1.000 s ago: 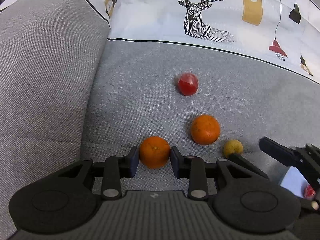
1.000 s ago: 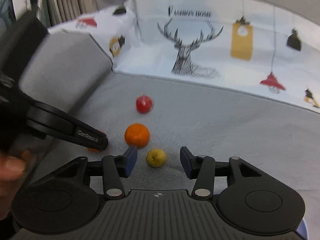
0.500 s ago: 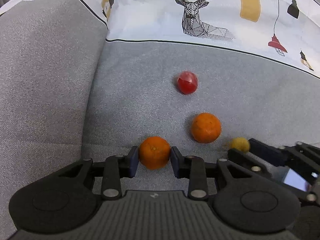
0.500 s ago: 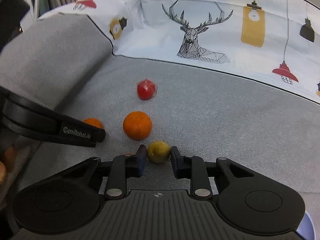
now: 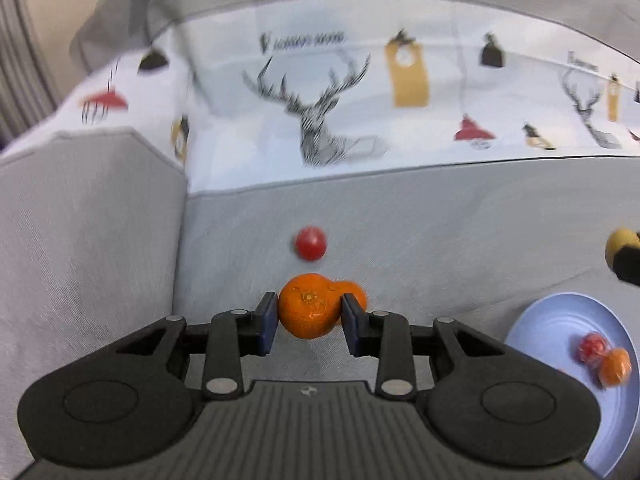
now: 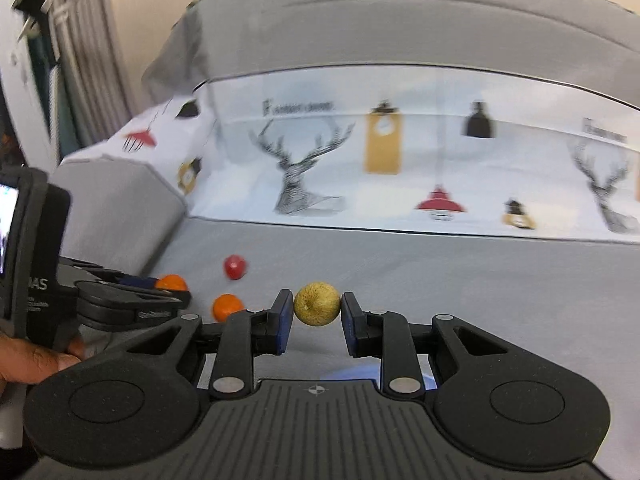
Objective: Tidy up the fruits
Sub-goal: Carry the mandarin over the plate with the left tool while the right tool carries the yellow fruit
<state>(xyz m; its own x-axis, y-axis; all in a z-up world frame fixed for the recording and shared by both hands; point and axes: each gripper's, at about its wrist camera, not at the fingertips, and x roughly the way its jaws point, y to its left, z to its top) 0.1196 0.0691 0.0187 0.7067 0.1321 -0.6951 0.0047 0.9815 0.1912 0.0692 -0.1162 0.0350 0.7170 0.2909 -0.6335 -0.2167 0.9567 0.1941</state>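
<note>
Home, probably living room: grey sofa [image 6: 400,272], deer-print cushion [image 6: 400,160] (lettering blurred), curtain [image 6: 86,60].

The left gripper [image 5: 310,318] is seen low in the centre of its own frame, its two blue pads [image 5: 267,322] pressed against the sides of the orange [image 5: 308,312]. The right gripper [image 6: 316,318] is likewise held at lower centre of its frame, its pads clamped on the yellow fruit [image 6: 317,304]. At the left edge of the right wrist view, the left gripper's body is gripped by a bare hand [image 6: 28,360].
</note>
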